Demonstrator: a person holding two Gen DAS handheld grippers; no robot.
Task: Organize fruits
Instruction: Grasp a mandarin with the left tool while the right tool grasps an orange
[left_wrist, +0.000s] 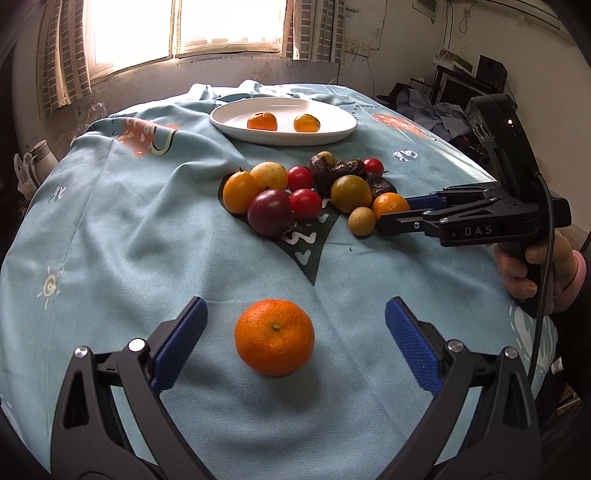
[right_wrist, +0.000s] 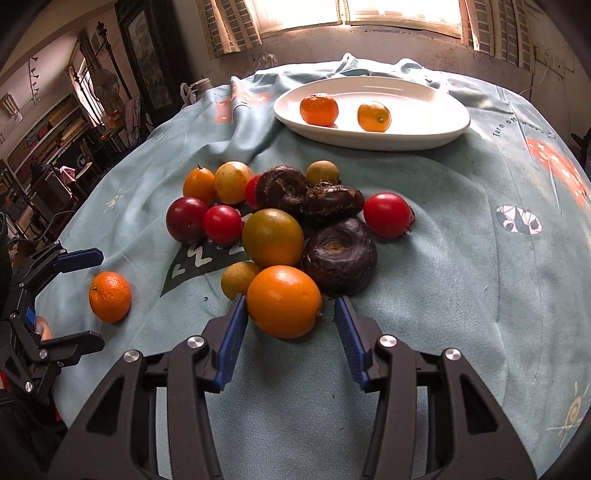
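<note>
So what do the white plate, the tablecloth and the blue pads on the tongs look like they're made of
White plate: probably glazed ceramic, possibly melamine; smooth and glossy, with window glare on it.
Tablecloth: soft woven or brushed fabric, matte, wrinkled into folds, with printed cartoon motifs.
Blue pads on the left tongs: likely rubber or soft plastic, with a fine ribbed grip texture, fixed to matte black, plastic-looking arms.

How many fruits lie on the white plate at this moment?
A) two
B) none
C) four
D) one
A: the plate holds just a tangerine and a smaller yellow-orange fruit; the other fruits are all on the cloth.
</note>
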